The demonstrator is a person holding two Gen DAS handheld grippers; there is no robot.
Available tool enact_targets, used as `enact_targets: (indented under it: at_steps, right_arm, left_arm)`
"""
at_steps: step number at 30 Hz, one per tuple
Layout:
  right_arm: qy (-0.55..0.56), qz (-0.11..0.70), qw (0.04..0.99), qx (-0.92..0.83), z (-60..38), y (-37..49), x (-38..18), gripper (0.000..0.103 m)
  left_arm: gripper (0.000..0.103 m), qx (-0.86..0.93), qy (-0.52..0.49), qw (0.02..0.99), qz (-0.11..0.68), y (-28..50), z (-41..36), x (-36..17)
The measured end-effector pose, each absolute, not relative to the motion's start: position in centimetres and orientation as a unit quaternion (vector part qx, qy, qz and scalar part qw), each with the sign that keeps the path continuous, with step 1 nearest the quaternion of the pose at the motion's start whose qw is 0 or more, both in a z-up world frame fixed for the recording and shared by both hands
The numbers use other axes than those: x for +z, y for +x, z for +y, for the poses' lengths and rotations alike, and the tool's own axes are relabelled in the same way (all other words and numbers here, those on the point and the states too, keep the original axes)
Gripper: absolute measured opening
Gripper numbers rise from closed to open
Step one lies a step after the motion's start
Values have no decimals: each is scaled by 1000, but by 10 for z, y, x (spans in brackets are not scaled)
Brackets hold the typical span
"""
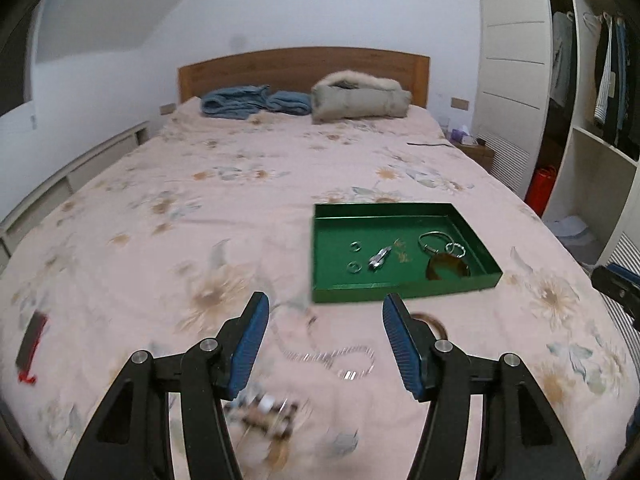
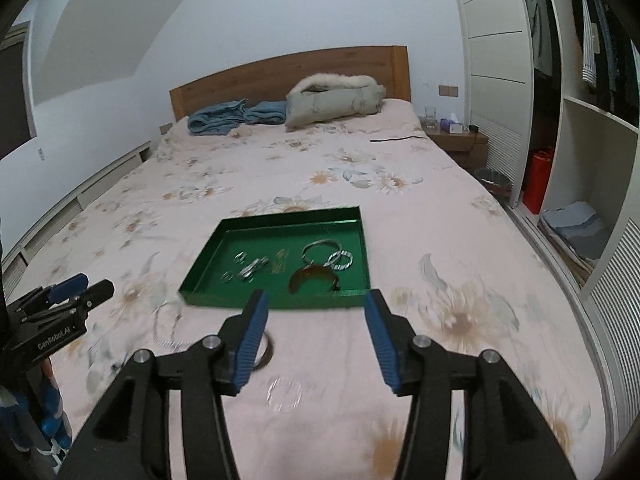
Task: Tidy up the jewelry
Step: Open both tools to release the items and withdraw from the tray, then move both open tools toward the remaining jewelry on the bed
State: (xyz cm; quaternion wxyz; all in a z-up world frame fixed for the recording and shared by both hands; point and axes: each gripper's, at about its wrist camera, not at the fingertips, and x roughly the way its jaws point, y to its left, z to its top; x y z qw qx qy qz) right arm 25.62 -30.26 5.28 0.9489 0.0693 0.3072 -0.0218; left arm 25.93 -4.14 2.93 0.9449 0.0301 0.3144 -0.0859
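A green tray [image 1: 400, 291] [image 2: 204, 296] lies on the bed. It holds small silver rings [image 1: 355, 245], a silver clip [image 1: 379, 260], a silver bangle [image 1: 434, 240] [image 2: 322, 249], a patterned ring [image 2: 341, 261] and a brown bangle [image 1: 446, 268] [image 2: 314, 276]. My left gripper [image 1: 324, 316] is open above a silver chain necklace [image 1: 344, 360]; a beaded piece [image 1: 268, 410] lies blurred below it. A brown bangle [image 1: 434, 320] [image 2: 267, 350] is partly hidden behind a finger. My right gripper [image 2: 316, 312] is open and empty above a clear beaded bracelet [image 2: 285, 394].
The bed has a pink floral sheet [image 1: 180, 220]. Blue clothes [image 1: 248, 100] and a folded beige coat [image 1: 360, 98] lie by the headboard. A dark object with red trim [image 1: 30, 344] lies at left. A wardrobe [image 2: 580, 120] and nightstand [image 2: 458, 140] stand right.
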Motion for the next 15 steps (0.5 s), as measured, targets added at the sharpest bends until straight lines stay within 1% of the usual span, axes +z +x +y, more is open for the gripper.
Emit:
enact_targets:
  at_steps: [2,4,10,15]
  right_arm:
    - [70,304,950,-18,-294,229,55,51]
    - [72,301,951,-17,-290,209,56,51]
    - [60,293,954,-18,-276,151,58,52]
    - [45,293,955,-16,-263,118,57,52]
  left_arm:
    - [61,-72,30,948,310,238,-32,31]
    - [67,-58,33,951,303,216,-23,32]
    - [79,-35,50,959,277,158,-8,34]
    - [81,-30,61,963,261,120,-6,33]
